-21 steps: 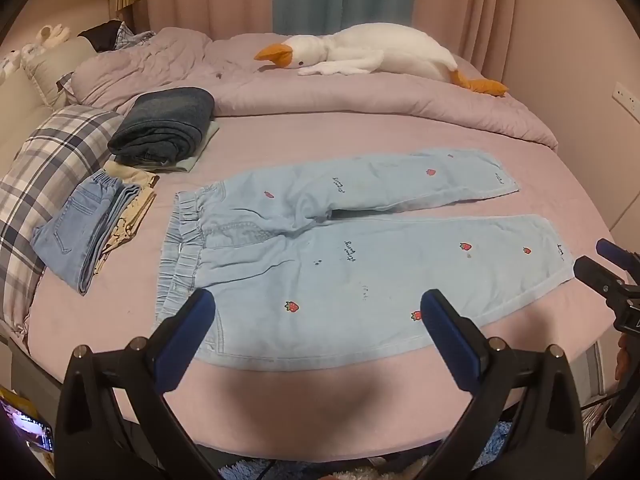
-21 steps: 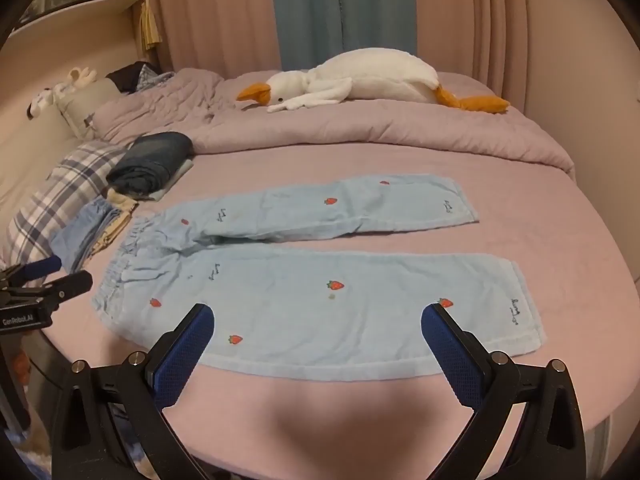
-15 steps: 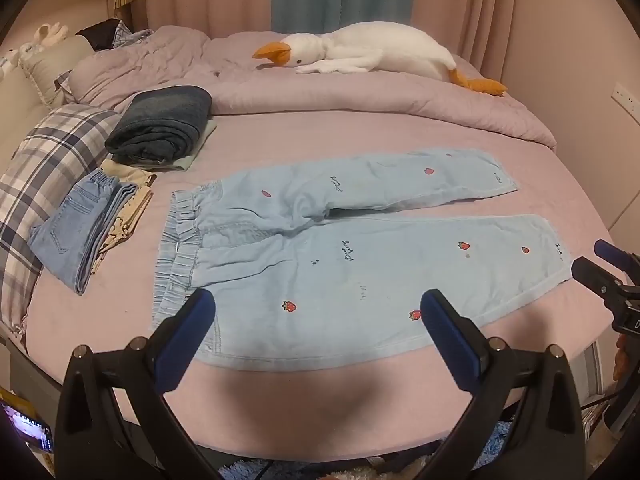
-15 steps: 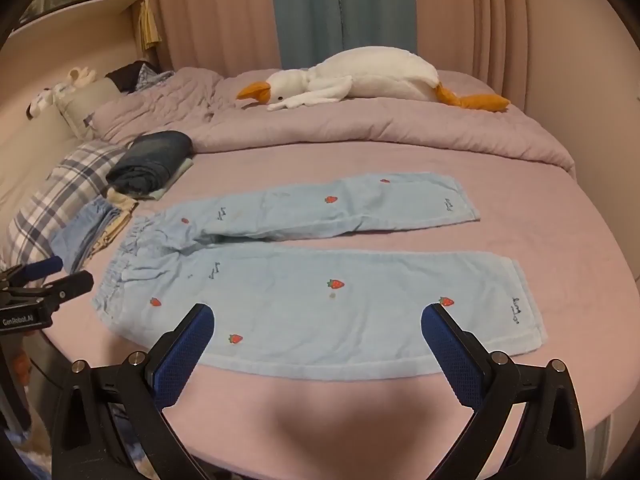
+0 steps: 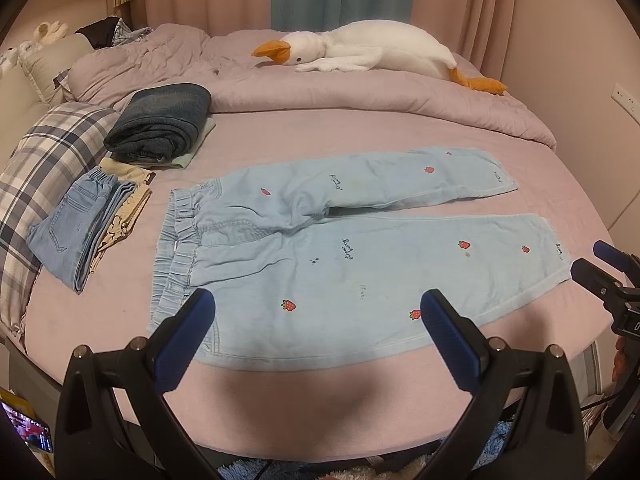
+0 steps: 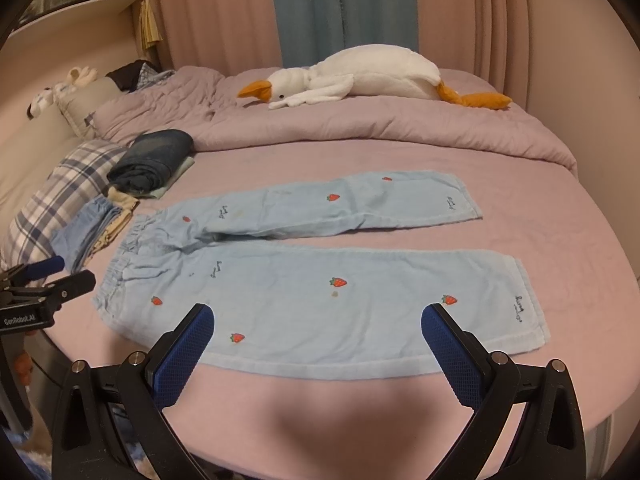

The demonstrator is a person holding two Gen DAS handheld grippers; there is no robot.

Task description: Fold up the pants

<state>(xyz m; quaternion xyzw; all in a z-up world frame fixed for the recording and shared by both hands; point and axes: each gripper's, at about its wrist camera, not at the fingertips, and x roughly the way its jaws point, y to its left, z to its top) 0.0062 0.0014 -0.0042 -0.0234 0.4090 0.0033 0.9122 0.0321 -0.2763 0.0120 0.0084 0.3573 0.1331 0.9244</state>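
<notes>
**Pants flat on the bed, both my claws spread**

The light blue pants lie unfolded on the pink bed, waistband to my left, legs running right. My left gripper hangs spread wide over the near edge, by the waistband end. My right gripper is also spread, empty, over the near leg toward the cuff.
</notes>
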